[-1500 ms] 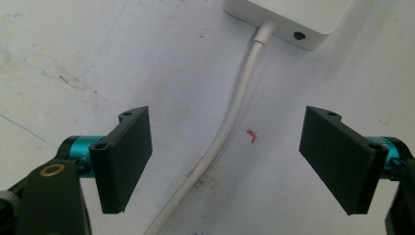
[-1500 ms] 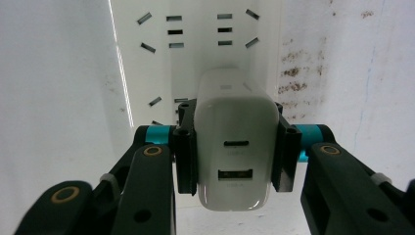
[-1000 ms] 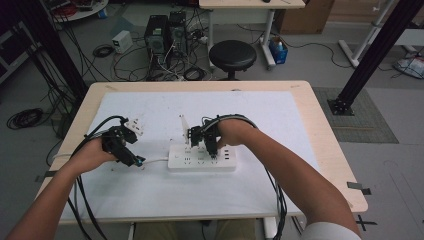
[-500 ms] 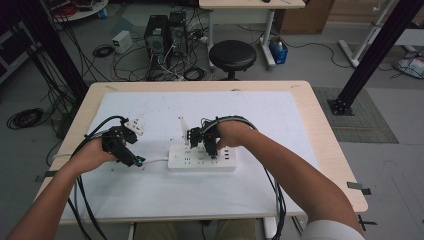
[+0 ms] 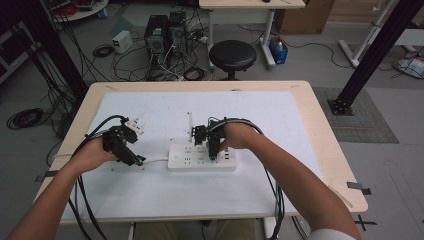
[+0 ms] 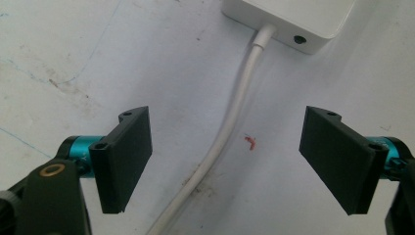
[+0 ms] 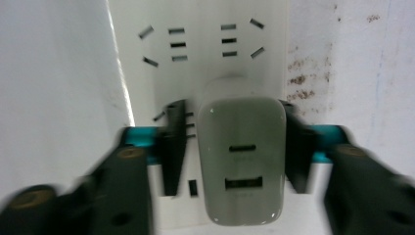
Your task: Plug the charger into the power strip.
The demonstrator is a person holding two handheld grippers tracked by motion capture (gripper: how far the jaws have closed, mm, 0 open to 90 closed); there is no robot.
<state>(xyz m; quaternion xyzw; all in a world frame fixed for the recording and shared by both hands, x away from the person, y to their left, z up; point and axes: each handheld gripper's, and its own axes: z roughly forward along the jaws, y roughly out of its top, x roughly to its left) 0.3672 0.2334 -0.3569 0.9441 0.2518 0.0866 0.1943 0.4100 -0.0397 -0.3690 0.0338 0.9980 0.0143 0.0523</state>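
From the high view, a white power strip (image 5: 202, 157) lies near the middle of the white table (image 5: 310, 130), its cord (image 5: 156, 160) running off to the left. The right gripper (image 5: 214, 152) points down onto the strip, the person's right hand (image 5: 237, 136) behind it. The left gripper (image 5: 136, 159) rests to the left of the strip, just over the cord, held by the left hand (image 5: 92, 155). A small white plug (image 5: 134, 123) lies on the table just beyond the left gripper.

In the left gripper view, the jaws stand spread with nothing between the pads — the white cord (image 6: 225, 132) runs on the table below the gap and up to the near end of the power strip (image 6: 293, 19).

In the right gripper view, a grey charger (image 7: 243, 159) sits plugged into the power strip (image 7: 195, 49), between the two jaws. The jaws have just been opening: the left pad stands apart from the charger's side with a clear gap, and the right one sits just off its other edge — the picture is blurred there.
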